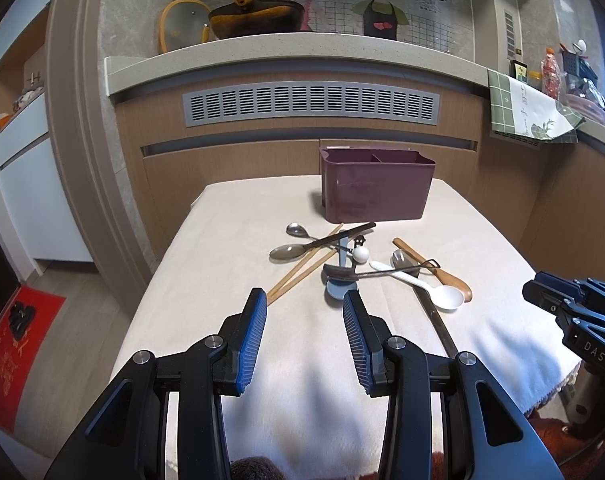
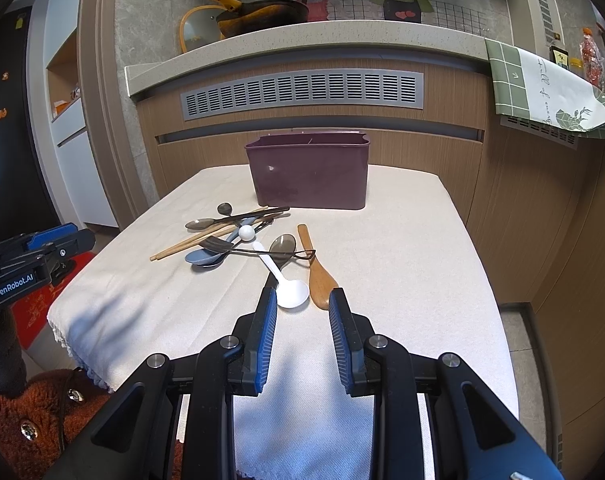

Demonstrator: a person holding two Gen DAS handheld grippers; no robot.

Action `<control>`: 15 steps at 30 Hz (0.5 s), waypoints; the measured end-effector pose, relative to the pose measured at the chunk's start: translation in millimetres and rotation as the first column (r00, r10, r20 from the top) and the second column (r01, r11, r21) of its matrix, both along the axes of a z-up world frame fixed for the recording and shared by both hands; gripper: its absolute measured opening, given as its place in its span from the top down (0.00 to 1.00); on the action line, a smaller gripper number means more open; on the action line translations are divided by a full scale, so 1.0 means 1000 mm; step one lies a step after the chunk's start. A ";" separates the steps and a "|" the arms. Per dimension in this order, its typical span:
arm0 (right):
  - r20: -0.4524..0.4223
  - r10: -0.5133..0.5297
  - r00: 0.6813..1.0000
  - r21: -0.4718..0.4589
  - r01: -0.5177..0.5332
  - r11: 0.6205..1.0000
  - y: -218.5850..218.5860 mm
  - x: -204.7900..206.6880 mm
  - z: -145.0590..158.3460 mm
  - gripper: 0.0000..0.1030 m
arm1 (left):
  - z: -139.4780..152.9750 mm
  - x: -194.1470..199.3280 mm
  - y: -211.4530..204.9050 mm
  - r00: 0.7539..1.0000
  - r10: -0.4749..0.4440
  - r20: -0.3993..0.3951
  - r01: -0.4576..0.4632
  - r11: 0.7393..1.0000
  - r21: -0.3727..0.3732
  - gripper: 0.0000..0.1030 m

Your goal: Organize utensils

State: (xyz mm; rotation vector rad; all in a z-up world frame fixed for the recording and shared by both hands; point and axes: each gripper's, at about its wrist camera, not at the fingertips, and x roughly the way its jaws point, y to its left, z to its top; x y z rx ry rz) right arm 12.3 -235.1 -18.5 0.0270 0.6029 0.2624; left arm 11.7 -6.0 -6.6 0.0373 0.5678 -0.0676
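A plum-purple caddy [image 2: 308, 172] stands on a cream cloth [image 2: 402, 248] among a white spoon [image 2: 288, 290], a honey-brown wooden spoon [image 2: 318, 276], pale tan chopsticks [image 2: 190, 242] — and a green-checked towel [image 2: 542, 84] hangs behind.

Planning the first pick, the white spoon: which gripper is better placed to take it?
Probably the right gripper: it is open, and the white spoon lies just beyond its fingertips. From the left gripper, also open, that spoon sits off to the side.
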 end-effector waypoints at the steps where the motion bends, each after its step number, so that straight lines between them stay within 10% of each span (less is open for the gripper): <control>1: 0.000 0.004 1.000 -0.004 -0.004 1.000 0.000 0.001 0.000 0.75 | 0.001 0.003 -0.001 1.000 -0.005 0.004 0.005 1.000 0.005 0.60; 15: -0.022 0.008 1.000 -0.087 -0.010 0.996 0.010 0.057 0.003 0.75 | -0.003 0.087 0.012 0.996 -0.053 -0.066 0.047 0.994 -0.101 0.60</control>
